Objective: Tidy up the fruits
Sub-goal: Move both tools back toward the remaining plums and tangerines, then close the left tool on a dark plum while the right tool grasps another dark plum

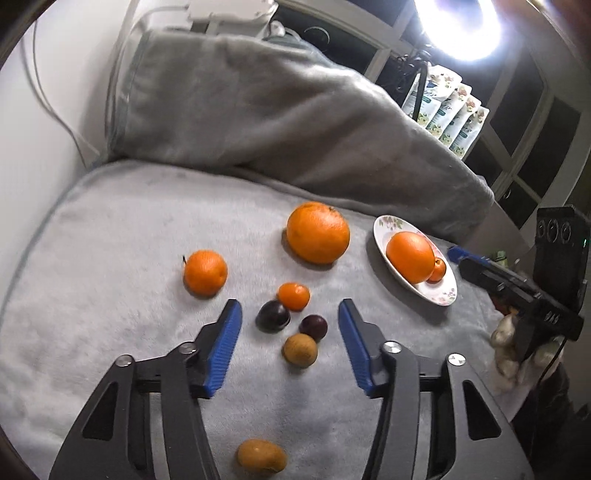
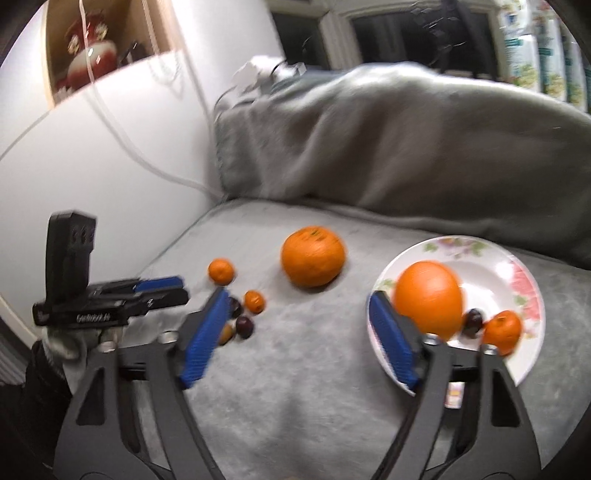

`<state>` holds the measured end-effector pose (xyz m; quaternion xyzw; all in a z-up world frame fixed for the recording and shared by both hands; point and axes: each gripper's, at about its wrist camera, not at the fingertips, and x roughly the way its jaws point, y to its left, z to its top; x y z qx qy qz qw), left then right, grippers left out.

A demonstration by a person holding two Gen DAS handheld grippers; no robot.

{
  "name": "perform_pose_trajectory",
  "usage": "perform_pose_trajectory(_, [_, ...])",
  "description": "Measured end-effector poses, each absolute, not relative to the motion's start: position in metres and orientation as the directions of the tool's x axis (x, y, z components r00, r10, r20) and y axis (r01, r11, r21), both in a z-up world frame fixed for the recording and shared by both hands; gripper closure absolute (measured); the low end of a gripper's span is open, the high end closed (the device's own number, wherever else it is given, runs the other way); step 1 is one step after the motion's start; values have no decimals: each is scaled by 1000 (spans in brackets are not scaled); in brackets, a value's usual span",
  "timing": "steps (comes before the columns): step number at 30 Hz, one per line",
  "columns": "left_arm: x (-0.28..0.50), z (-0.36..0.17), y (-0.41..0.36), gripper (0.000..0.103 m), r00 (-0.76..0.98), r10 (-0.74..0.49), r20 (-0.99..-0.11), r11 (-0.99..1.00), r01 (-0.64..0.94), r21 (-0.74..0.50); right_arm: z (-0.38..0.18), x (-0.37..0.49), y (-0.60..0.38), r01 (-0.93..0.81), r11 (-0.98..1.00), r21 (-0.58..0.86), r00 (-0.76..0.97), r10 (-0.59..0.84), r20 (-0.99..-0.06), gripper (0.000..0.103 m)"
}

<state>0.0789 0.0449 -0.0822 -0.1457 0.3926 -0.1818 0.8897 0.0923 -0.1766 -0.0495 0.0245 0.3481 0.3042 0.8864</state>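
Note:
A floral white plate (image 2: 491, 262) on the grey blanket holds a big orange (image 2: 428, 301), a small tangerine (image 2: 501, 330) and a dark plum (image 2: 473, 321); the plate also shows in the left wrist view (image 1: 388, 225). On the blanket lie a large orange (image 1: 318, 232), a medium orange (image 1: 205, 272), a small tangerine (image 1: 293, 295), two dark plums (image 1: 272, 316) (image 1: 313, 326) and two brown fruits (image 1: 300, 349) (image 1: 260, 455). My left gripper (image 1: 290, 308) is open and empty above the plums. My right gripper (image 2: 295, 301) is open and empty, left of the plate.
A grey blanket (image 1: 110, 258) covers the seat, and a blanket-draped cushion (image 1: 258, 110) rises behind the fruit. A white wall (image 2: 92, 166) with cables stands at the left. Floral packets (image 1: 447, 110) and a bright lamp (image 1: 461, 26) are at the back right.

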Motion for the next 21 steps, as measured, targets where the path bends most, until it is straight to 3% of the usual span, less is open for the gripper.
perform_pose_trajectory(2, [82, -89, 46, 60, 605, -461, -649, 879, 208, -430, -58, 94, -164, -545, 801, 246, 544, 561, -624, 40])
perform_pose_trajectory(11, [94, -108, 45, 66, 558, -481, -676, 867, 189, -461, -91, 104, -125, -602, 741, 296, 400, 601, -691, 62])
perform_pose_trajectory(21, [105, -115, 43, 72, 541, -481, -690, 865, 168, -472, -113, 115, -106, -598, 716, 360, 325, 627, -708, 73])
